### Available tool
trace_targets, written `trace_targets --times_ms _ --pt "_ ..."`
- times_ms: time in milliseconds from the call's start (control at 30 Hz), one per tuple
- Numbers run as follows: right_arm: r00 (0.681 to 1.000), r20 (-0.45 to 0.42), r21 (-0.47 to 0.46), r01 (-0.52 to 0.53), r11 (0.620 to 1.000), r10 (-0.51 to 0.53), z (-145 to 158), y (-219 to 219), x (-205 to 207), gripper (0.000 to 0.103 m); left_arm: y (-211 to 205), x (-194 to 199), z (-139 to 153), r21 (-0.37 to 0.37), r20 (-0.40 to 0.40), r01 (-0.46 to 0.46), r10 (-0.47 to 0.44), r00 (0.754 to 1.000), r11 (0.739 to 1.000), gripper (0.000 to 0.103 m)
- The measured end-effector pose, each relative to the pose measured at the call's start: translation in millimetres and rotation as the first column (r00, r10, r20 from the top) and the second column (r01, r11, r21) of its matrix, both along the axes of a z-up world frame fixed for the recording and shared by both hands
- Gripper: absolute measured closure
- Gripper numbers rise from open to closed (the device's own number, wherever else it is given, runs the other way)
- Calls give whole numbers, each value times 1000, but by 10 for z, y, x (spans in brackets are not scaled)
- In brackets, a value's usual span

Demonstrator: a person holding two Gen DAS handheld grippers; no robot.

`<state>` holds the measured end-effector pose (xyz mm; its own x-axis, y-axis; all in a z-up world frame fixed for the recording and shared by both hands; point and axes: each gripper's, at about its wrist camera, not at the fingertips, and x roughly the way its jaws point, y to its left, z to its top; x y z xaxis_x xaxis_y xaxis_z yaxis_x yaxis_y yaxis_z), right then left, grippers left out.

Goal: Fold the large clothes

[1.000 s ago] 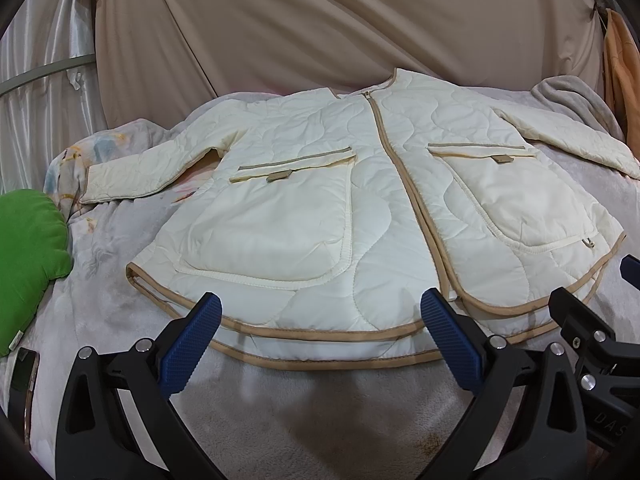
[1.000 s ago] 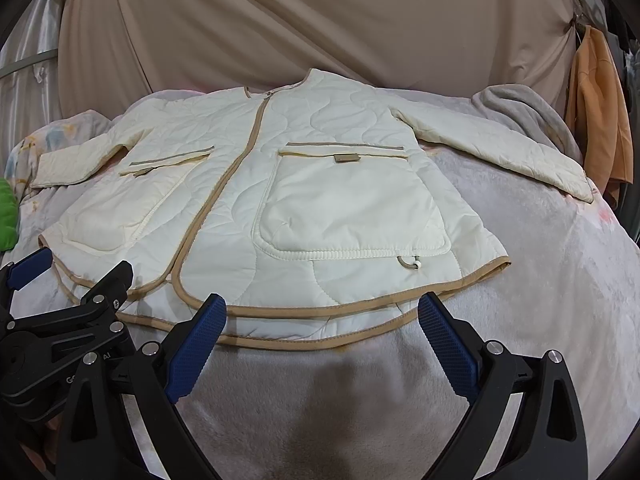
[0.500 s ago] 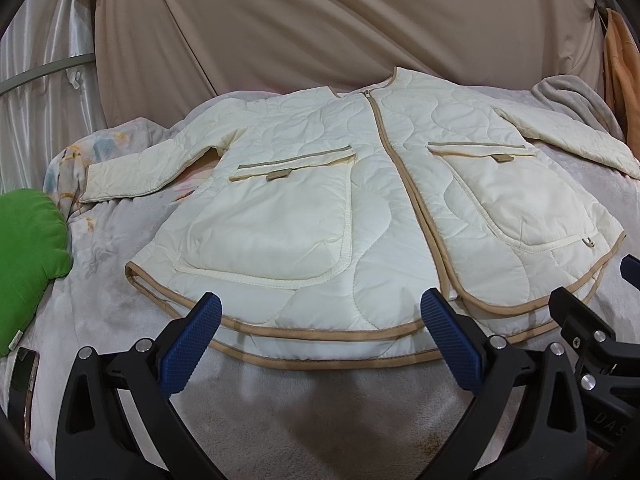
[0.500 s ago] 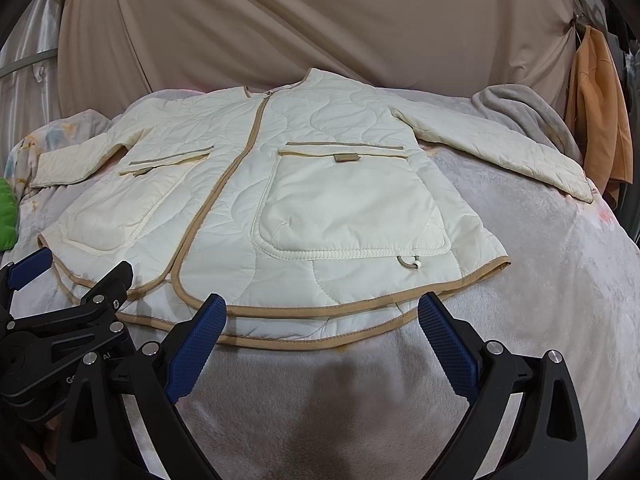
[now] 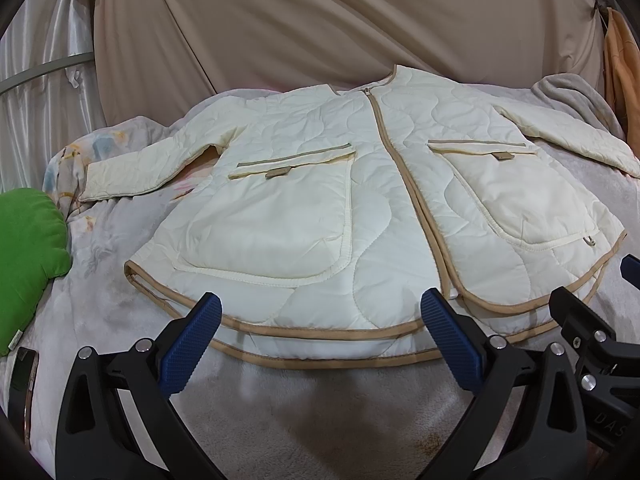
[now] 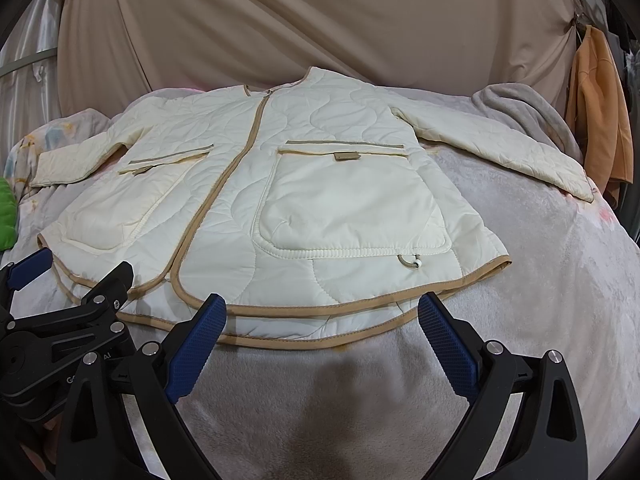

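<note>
We are holding our left gripper and right gripper near the quilted jacket's hem, jaws spread wide, gripping nothing.

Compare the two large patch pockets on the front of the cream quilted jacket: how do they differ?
On the cream quilted jacket, the patch pocket on the image-right side has a small cord loop at its lower corner; the patch pocket on the image-left side shows none. The right one's flap lies straight, the left one's slants. Both are smooth, unquilted, with a tan strip and a small tab.
</note>
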<state>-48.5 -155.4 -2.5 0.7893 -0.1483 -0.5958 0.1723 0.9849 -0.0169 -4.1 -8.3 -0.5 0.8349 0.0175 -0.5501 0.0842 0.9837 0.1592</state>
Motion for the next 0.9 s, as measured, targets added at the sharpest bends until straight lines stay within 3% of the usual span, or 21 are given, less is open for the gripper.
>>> trace_targets --times_ms 500,633,767,900 --pt "1000 -3 -2 -1 1000 1 4 3 6 7 -1 8 1 -1 -4 0 0 1000 1000 5" --pt "999 -26 59 -29 998 31 -2 -76 10 8 5 41 -53 -37 -68 43 -45 997 998 5" --pt "999 -49 161 -14 987 22 170 -505 45 10 136 -27 -4 -113 -53 78 -85 995 991 5" --pt "993 -17 134 114 984 -113 438 -1311 164 10 239 -77 171 -92 7 100 -100 995 991 5"
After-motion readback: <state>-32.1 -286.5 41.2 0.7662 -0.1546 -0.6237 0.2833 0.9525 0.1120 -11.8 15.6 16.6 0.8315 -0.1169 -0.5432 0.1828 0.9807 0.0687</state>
